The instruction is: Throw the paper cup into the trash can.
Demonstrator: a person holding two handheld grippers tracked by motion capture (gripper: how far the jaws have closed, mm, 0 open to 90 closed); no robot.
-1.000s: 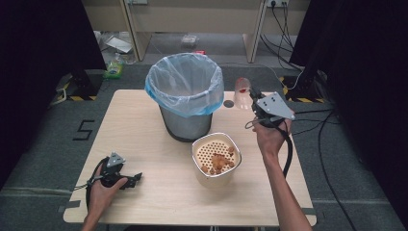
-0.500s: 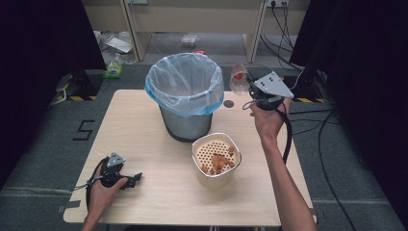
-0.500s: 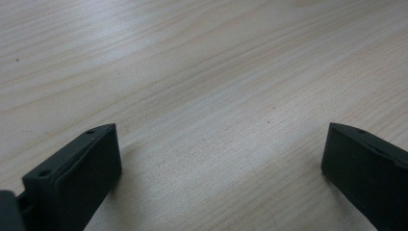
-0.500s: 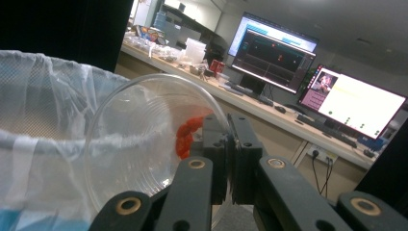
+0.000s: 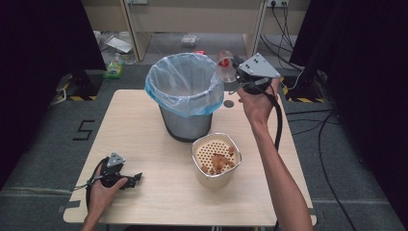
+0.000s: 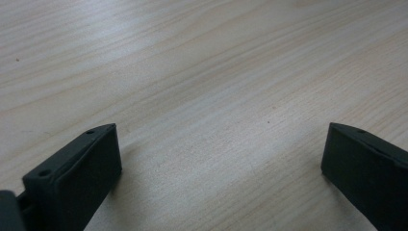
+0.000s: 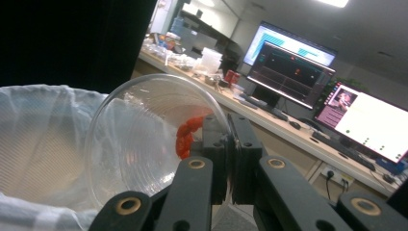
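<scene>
My right gripper [image 5: 235,72] is raised beside the right rim of the trash bin [image 5: 186,98] and is shut on the rim of a clear plastic cup [image 5: 224,65]. In the right gripper view the cup [image 7: 144,139] is tipped on its side toward the bin's plastic liner [image 7: 38,139], with red bits [image 7: 185,134] clinging inside near the jaws. My left gripper [image 5: 132,179] rests on the table [image 5: 144,125] at the front left, held by a hand. Its jaws stand wide apart over bare wood [image 6: 216,106], with nothing between them.
A cream container [image 5: 216,161] with a perforated insert and brown pieces in it stands in front of the bin. A small dark round spot [image 5: 229,103] lies on the table right of the bin. Cables trail on the floor at the right.
My right gripper has lifted the cup from the table's right side up and leftward to the bin's rim and tipped it over. The left gripper has stayed still.
</scene>
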